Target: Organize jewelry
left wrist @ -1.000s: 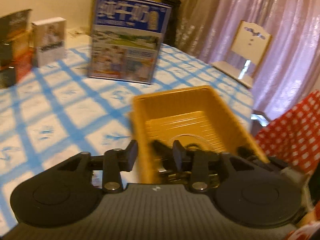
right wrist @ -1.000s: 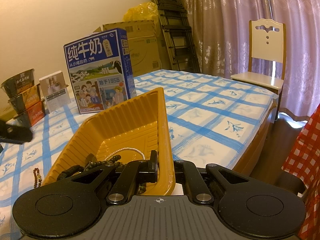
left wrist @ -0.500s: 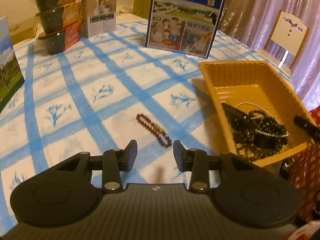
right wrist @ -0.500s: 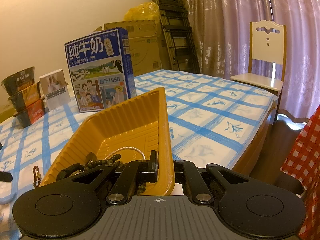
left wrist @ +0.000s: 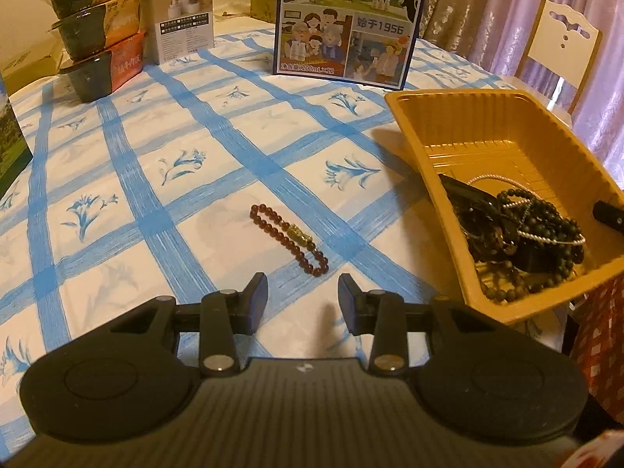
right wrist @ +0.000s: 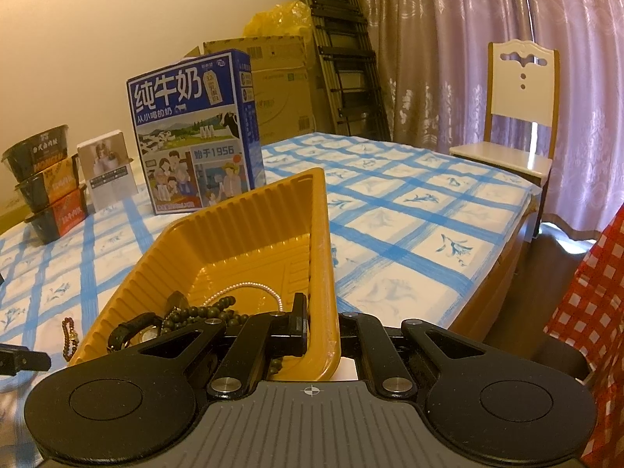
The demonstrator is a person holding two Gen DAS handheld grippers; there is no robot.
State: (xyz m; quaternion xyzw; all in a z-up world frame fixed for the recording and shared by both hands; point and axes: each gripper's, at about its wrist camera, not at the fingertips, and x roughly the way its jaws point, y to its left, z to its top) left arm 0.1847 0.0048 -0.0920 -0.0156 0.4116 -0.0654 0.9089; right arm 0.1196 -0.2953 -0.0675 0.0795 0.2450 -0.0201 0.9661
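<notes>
A red bead bracelet [left wrist: 289, 237] with a gold charm lies on the blue-checked tablecloth, just ahead of my open, empty left gripper [left wrist: 303, 299]. It also shows small in the right wrist view [right wrist: 70, 334]. A yellow plastic tray [left wrist: 460, 117] at the table's right edge holds dark bead strands [left wrist: 546, 226], a pearl chain and a watch. My right gripper [right wrist: 321, 329] is shut on the tray's near wall [right wrist: 321, 273], one finger inside and one outside. One right gripper finger shows in the left wrist view [left wrist: 608, 214].
A blue milk carton box [left wrist: 347, 19] stands behind the tray. Stacked food bowls [left wrist: 97, 31] and a small white box [left wrist: 183, 15] stand at the far left. A white chair [right wrist: 518, 117], curtains and cardboard boxes are beyond the table. Red checked cloth [right wrist: 592, 304] is at right.
My left gripper has drawn back out of the tray and swung left over the tablecloth, so that the red bracelet lies just ahead of it. The right gripper has held still on the tray.
</notes>
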